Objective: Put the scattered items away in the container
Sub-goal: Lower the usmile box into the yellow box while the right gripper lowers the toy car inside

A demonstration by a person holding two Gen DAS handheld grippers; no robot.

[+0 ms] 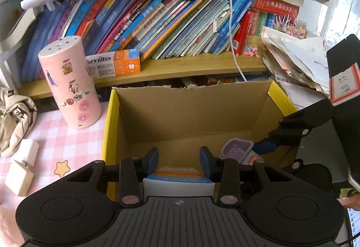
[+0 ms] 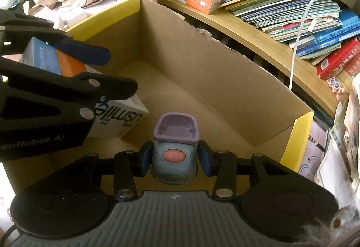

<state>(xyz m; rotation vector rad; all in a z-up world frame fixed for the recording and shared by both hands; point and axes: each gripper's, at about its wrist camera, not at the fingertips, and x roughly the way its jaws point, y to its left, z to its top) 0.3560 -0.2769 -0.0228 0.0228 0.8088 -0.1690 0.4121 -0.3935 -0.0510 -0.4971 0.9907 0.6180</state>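
Observation:
An open cardboard box (image 1: 191, 112) with yellow flap edges stands on the pink checked tabletop below a bookshelf. My left gripper (image 1: 178, 158) hangs over its near left part, shut on a white, orange and blue usmile carton (image 1: 178, 179). The right wrist view shows that carton (image 2: 117, 121) clamped between the left fingers (image 2: 90, 51), low inside the box (image 2: 202, 67). My right gripper (image 2: 175, 150) is shut on a grey-blue toy (image 2: 172, 161) with a purple open top and a pink button. It holds the toy (image 1: 236, 148) just above the box floor at the right.
A pink sticker-covered cylinder (image 1: 69, 83) stands left of the box. Two white blocks (image 1: 22, 170) and a beige cloth bag (image 1: 13, 116) lie further left. Books and a second usmile carton (image 1: 114, 62) fill the shelf behind. Loose papers (image 1: 292, 60) pile up at right, and a white cable (image 1: 231, 22) hangs down.

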